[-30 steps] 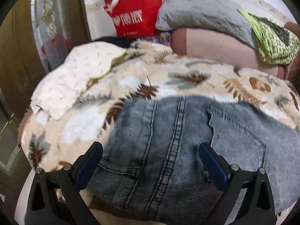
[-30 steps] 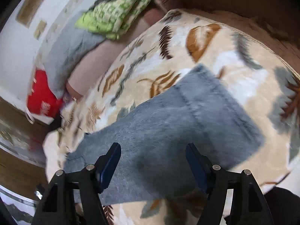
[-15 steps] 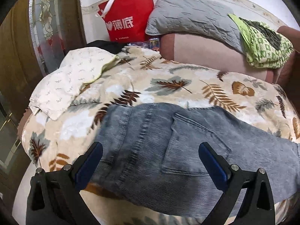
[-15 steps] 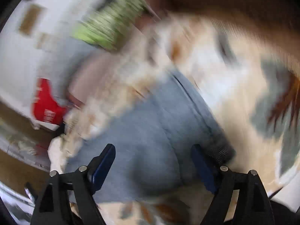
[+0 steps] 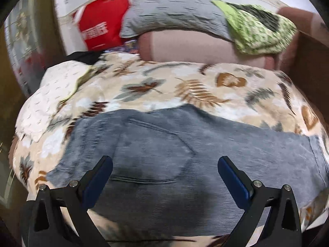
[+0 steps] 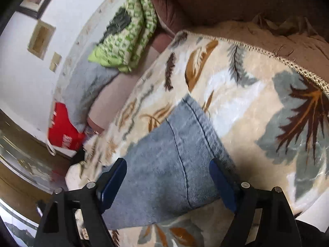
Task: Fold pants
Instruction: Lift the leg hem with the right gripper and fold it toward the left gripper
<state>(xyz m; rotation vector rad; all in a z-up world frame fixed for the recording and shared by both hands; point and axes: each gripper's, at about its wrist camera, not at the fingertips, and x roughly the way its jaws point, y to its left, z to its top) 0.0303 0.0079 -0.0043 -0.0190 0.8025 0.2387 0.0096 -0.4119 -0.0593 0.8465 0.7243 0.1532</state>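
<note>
Above the faded blue denim pants [image 5: 164,154] on the leaf-print fleece blanket [image 5: 185,88], left gripper [image 5: 164,177] and right gripper [image 6: 167,177] gape wide (both empty).

The left wrist camera looks forward and down between its left gripper [image 5: 165,176] fingers, close over the seat end of the jeans [image 5: 164,154], facing the wall and the pillows [image 5: 174,14] beyond. The right wrist camera, rolled to one side, looks down close over the hem end of the jeans [image 6: 174,160]. Both views share the leaf-print blanket [image 5: 185,86], the red bag [image 5: 98,28] and the green cloth [image 5: 255,30].
</note>
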